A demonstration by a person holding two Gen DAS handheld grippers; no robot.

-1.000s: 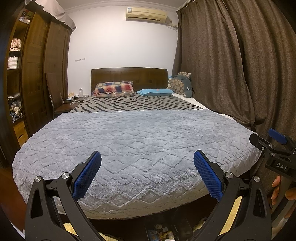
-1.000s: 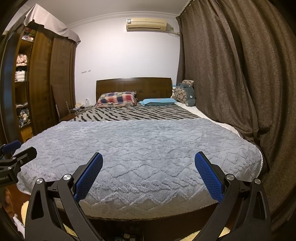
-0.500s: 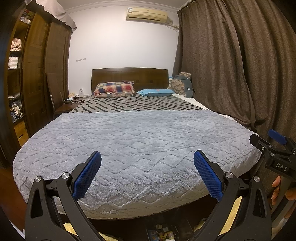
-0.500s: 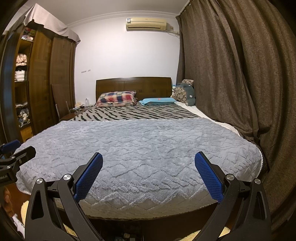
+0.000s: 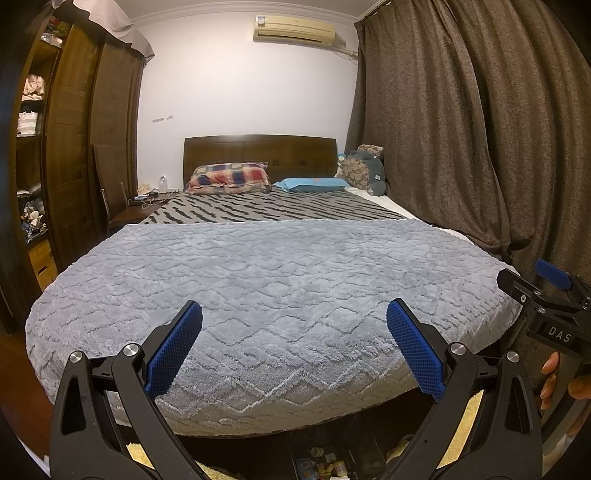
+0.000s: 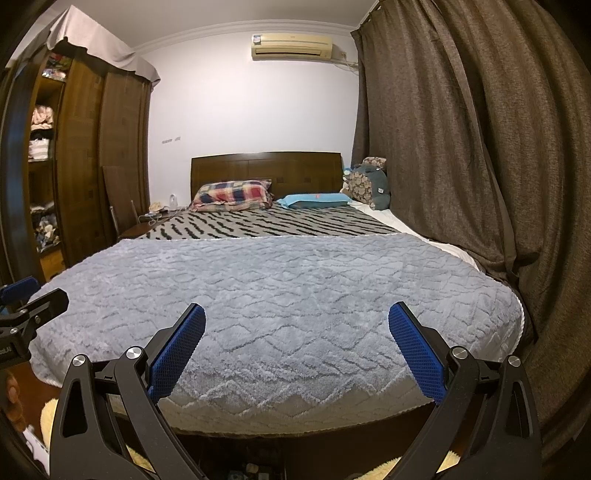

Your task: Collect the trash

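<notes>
While empty, both claws, left claw and right claw, gape wide.

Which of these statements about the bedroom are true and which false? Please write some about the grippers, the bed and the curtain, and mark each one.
1. Both grippers are open and hold nothing. True: the left gripper and the right gripper have their jaws wide apart.
2. The plaid pillow lies by the headboard. True.
3. Trash lies on the grey blanket. False: its top shows no trash.
4. The curtain is drawn back from a bright window. False: it hangs closed.
5. The air conditioner sits on the floor. False: it is high on the wall.
</notes>
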